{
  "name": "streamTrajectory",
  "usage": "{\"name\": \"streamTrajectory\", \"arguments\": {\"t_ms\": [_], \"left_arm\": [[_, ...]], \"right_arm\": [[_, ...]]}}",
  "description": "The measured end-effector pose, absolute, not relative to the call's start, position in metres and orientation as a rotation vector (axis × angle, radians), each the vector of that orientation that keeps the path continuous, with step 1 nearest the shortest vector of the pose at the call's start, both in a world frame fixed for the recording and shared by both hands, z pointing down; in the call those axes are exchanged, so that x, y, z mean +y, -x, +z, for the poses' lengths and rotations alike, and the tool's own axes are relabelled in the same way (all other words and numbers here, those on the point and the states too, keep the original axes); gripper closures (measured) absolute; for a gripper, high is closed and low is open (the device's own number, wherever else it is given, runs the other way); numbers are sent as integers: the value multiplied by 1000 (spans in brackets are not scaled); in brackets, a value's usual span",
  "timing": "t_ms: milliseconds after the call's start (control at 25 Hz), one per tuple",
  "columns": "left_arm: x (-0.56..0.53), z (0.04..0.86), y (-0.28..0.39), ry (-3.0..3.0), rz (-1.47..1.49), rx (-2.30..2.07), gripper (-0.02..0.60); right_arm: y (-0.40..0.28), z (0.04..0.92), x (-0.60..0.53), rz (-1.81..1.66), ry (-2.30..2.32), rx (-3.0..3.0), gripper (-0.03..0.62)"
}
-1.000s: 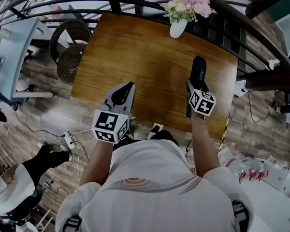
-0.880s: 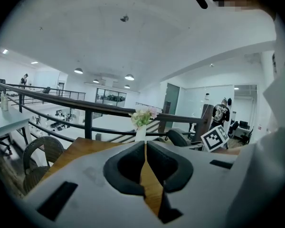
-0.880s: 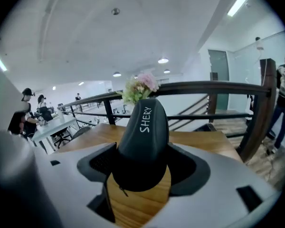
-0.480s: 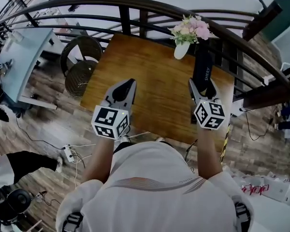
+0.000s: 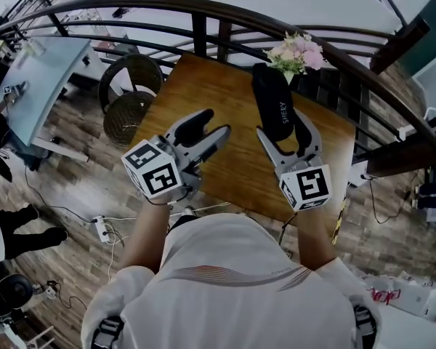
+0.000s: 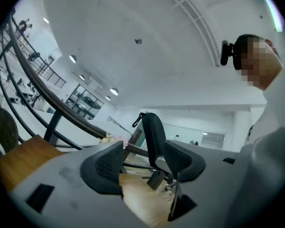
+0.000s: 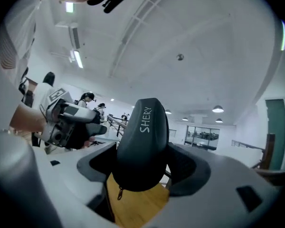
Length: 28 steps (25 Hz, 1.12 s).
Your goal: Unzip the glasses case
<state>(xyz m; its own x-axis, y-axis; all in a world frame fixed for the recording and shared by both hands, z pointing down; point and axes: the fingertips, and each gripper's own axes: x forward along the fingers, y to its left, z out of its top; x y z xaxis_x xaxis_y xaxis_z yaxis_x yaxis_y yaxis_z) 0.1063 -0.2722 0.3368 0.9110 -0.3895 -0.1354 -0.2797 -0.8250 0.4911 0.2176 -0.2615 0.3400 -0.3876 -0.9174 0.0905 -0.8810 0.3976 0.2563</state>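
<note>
The black glasses case with white lettering is held up above the wooden table, and my right gripper is shut on its lower half. In the right gripper view the case stands upright between both pads, its small zip pull hanging at the bottom left. To its left my left gripper points toward the case, apart from it. Its jaws are opening and hold nothing. In the left gripper view the case shows beyond the left gripper.
A white vase of pink flowers stands at the table's far edge, just behind the case. A dark curved railing runs behind the table. Two wicker chairs sit left of it. Cables lie on the floor below.
Both grippers have risen. The right one has lifted the case off the table and rolled it upright. The left gripper's jaws, shut before, now stand apart.
</note>
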Motion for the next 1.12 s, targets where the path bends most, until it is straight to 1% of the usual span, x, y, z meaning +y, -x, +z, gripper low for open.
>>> {"name": "streamTrajectory", "arguments": {"t_ms": [40, 160, 440, 800, 880, 1040, 1120], "left_arm": [[-269, 331, -107, -2589, -336, -447, 321], [-263, 318, -108, -2570, -376, -352, 288], [-249, 305, -102, -2558, -408, -246, 270], [-241, 308, -104, -2553, -392, -270, 271], [-244, 312, -102, -2542, -380, -303, 304], [-251, 312, -93, -2555, -395, -401, 310], [-255, 309, -83, -2546, -434, -460, 311]], "right_arm": [[-205, 335, -259, -295, -1535, -2463, 210], [-168, 323, -250, -436, -1368, -2558, 209], [-110, 340, -224, -517, -986, -2610, 209], [-89, 357, -206, -550, -856, -2600, 207], [-89, 361, -209, -550, -867, -2575, 200], [-88, 362, -214, -540, -914, -2574, 189], [-95, 366, -214, -427, -973, -2610, 189]]}}
